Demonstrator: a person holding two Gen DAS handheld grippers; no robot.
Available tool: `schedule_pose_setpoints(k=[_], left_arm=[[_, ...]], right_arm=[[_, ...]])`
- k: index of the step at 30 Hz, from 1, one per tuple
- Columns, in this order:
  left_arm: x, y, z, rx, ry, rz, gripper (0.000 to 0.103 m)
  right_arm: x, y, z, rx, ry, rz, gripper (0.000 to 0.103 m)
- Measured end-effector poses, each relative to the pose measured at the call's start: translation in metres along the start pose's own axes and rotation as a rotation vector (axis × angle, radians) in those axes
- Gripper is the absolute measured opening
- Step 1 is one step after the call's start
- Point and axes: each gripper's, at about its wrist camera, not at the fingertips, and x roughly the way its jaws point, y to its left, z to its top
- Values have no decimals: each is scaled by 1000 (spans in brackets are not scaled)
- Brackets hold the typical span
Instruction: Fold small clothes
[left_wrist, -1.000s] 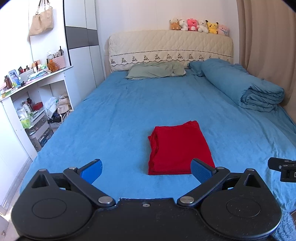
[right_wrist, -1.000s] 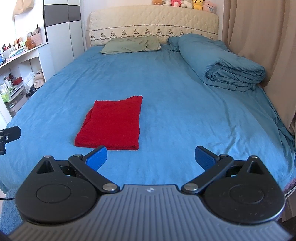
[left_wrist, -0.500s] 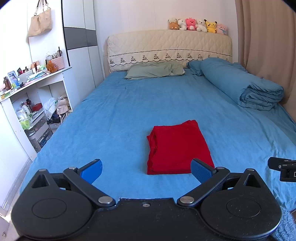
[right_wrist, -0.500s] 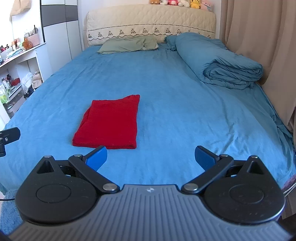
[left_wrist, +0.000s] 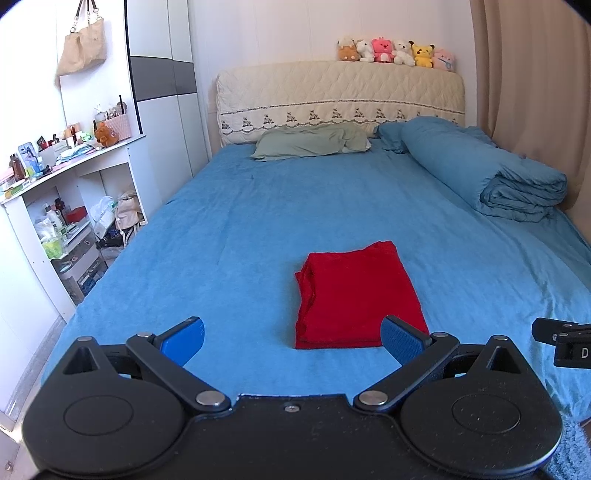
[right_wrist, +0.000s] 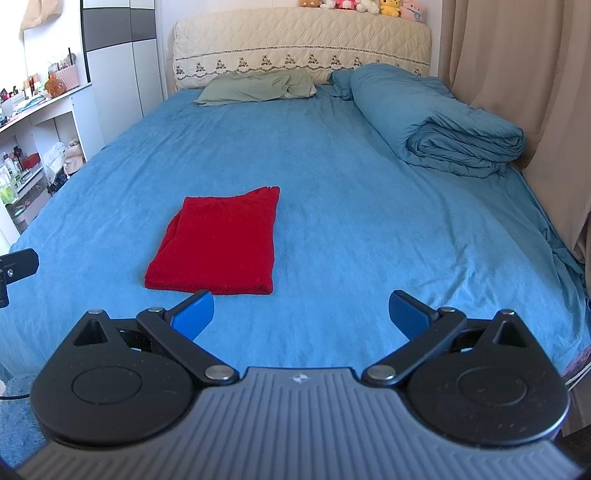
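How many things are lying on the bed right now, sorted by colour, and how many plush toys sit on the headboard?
Red: 1, the folded red garment
Green: 1, the green pillow
Blue: 1, the rolled blue duvet
Plush toys on the headboard: 6
Total: 9

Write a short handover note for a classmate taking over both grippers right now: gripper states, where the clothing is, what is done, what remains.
Left gripper: open, empty, held short of the bed's near edge.
Right gripper: open, empty, likewise clear of the cloth.
Red knitted garment: folded into a flat rectangle on the blue bedsheet, near the foot of the bed.
Done: this piece looks fully folded.
Left: no other small clothes in view; perhaps tidy its slightly bunched left edge.
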Motion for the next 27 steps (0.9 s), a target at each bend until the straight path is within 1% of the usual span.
schedule_pose_setpoints(k=[24,27], left_arm=[[0,-1,1,-6,6,-16,103],[0,-2,0,-6,6,-8,103]], right_arm=[[-2,-3,-3,7,2,-2,103],[-2,-3,-3,7,2,-1,103]])
